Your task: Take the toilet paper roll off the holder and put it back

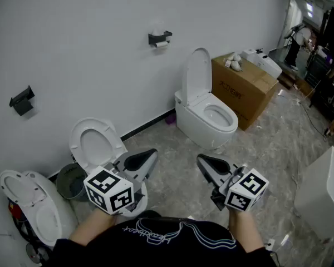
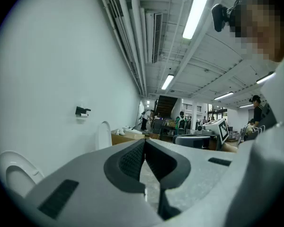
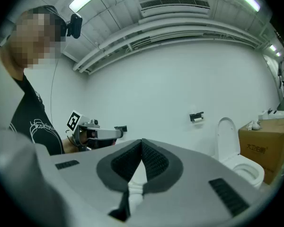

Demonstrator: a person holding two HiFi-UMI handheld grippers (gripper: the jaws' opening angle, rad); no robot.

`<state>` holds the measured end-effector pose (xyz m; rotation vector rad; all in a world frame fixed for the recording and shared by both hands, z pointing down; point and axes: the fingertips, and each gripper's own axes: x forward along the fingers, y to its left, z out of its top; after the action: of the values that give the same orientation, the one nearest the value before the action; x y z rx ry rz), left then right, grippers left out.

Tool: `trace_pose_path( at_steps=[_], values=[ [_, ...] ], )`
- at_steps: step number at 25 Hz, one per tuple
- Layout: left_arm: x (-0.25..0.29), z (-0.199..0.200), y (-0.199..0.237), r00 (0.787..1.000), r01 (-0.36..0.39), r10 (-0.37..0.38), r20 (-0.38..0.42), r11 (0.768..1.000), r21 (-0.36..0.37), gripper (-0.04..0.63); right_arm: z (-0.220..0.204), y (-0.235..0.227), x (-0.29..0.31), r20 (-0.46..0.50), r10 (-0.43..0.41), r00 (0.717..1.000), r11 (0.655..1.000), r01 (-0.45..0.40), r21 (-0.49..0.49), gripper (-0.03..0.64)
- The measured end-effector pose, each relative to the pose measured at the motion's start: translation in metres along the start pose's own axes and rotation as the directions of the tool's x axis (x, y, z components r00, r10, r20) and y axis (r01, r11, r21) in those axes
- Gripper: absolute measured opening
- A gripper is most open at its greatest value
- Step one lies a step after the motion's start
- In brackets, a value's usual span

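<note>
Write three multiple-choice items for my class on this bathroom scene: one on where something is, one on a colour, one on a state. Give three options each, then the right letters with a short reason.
1. The toilet paper roll is:
A. on the floor
B. on the wall holder
C. in a basin

2. The cardboard box beside the toilet is:
A. blue
B. green
C. brown

3. The jaws of the left gripper and the right gripper are:
A. shut, with nothing between them
B. wide apart
C. shut on the roll

Answers:
1 B, as the head view shows the roll hanging under the black holder on the wall.
2 C, as the box is plain brown card.
3 A, as each gripper view shows its ridged pads meeting at the tip, with nothing held.
</note>
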<state>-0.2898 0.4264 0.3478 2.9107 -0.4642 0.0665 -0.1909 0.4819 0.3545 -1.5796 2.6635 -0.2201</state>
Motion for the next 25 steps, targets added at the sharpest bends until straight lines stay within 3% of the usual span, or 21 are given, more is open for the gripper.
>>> trace_pose_path(
  at_steps=[8,12,13,15,19,22,25],
  values=[
    [0.012,0.001,-0.006,1.0,0.008,-0.008,0.0,1.0,-0.002,0.006,0.0,-0.011,-0.014,0.012,-0.008,1.0,1.0,0.008,0.029,0.003],
    [0.011,0.007,0.001,0.999,-0.032,0.032,0.031,0.999,0.014,0.008,-0.001,-0.022,-0.021,0.027,-0.041,0.999,0.998,0.04,0.05,0.003],
    [0.01,0.008,0.002,0.999,-0.034,0.033,0.036,0.999,0.017,0.02,-0.001,-0.024,-0.023,0.037,-0.047,0.998,0.997,0.045,0.057,0.003],
    [0.011,0.01,0.004,1.0,-0.016,0.015,0.027,1.0,0.019,0.161,0.0,-0.028,-0.025,0.051,-0.059,0.997,0.996,0.055,0.068,0.003],
    [0.017,0.017,0.013,0.999,-0.002,0.002,0.039,1.0,0.0,0.222,-0.005,-0.038,-0.025,0.041,-0.09,0.995,0.994,0.087,0.071,0.002],
    [0.024,0.023,0.024,0.998,-0.017,0.015,0.056,0.999,0.029,0.285,-0.01,-0.047,-0.021,0.03,-0.106,0.994,0.991,0.103,0.081,0.002],
    [0.032,0.027,0.041,0.997,-0.039,0.036,0.073,0.998,0.043,0.305,-0.015,-0.058,-0.016,0.025,-0.116,0.993,0.99,0.113,0.086,0.003]
  ],
)
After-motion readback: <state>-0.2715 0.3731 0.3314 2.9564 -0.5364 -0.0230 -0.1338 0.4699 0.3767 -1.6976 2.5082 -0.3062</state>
